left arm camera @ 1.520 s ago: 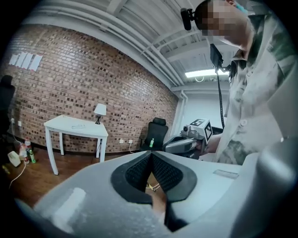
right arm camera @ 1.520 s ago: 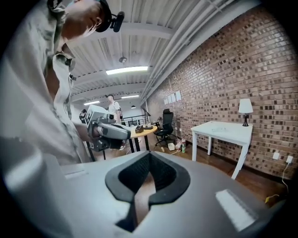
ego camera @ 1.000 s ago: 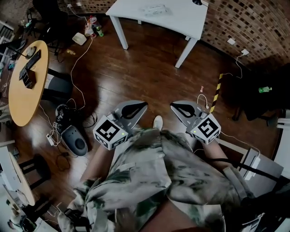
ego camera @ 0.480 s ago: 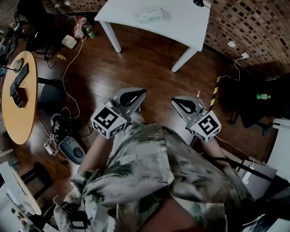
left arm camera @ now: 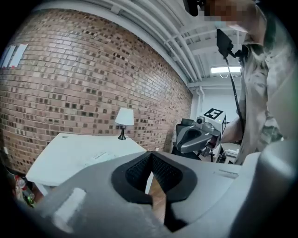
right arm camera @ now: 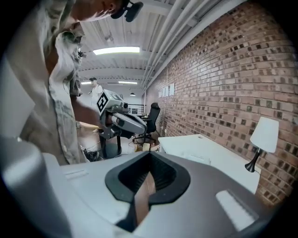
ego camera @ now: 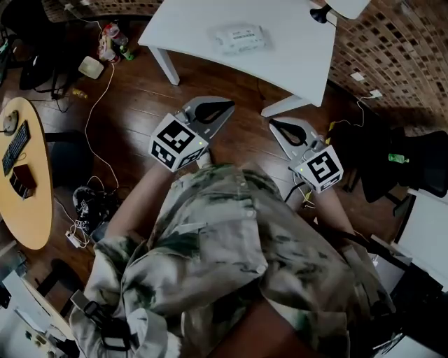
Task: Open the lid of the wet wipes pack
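Observation:
The wet wipes pack (ego camera: 240, 37) lies flat on the white table (ego camera: 294, 49), a pale rectangular packet; it shows faintly in the left gripper view (left arm camera: 100, 156) too. Both grippers hang in the air over the wooden floor, short of the table's near edge. My left gripper (ego camera: 229, 105) is shut with nothing in it, its tips meeting (left arm camera: 151, 154). My right gripper (ego camera: 274, 124) is also shut and empty (right arm camera: 150, 153). Each gripper sees the other from the side. The pack's lid is too small to make out.
A small white lamp (ego camera: 323, 12) stands on the table's far right corner by the brick wall (ego camera: 392, 49). A round wooden table (ego camera: 28, 203) with a keyboard is at the left. Cables (ego camera: 91, 119) trail over the floor. A black chair (ego camera: 413, 168) is at the right.
The person has stepped toward the white table, which now sits nearer and larger. Both grippers have come forward with the body and stay shut.

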Available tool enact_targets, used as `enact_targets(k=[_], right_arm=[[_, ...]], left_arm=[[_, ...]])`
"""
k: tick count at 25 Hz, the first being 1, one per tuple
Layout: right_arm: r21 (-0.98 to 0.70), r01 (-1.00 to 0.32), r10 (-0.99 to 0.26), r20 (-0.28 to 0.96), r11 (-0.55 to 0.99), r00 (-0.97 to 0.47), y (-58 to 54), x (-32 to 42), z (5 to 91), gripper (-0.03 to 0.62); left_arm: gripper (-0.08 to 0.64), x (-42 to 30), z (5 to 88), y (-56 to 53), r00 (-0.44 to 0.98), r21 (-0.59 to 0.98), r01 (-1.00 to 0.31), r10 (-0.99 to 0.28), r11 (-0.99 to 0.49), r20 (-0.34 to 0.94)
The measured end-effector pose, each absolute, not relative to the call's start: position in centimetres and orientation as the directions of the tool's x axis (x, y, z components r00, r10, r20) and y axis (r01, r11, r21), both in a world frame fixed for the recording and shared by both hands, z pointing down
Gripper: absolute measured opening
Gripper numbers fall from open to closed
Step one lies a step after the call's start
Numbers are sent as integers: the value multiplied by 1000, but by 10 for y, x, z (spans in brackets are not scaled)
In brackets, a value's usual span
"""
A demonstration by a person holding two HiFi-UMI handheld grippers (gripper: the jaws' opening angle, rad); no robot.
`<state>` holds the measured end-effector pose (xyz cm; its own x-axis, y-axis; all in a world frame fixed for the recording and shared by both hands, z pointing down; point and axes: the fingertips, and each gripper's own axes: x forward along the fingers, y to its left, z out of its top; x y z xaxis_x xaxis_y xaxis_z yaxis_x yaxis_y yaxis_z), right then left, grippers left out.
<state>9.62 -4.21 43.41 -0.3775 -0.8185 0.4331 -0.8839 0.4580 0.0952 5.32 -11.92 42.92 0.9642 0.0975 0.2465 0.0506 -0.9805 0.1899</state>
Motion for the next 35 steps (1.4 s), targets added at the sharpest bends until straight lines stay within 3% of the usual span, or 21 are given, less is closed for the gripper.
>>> enact_targets(k=[7,20,35], right_arm=[[136,-834,-747,537,535,-391,-139,142,443,6],[137,-615,-524,681,777,-511,-281,213,570,38],[242,-196,-311,789,950,-530,-310,220,632,50]], left_arm=[[0,104,465,-214,950,259,-82,3,-962,312],[-2,181,597,-322,864,361,-304,-96,-881,494],[-2,194,642,-332,796,374,-422,-140,-826,589]])
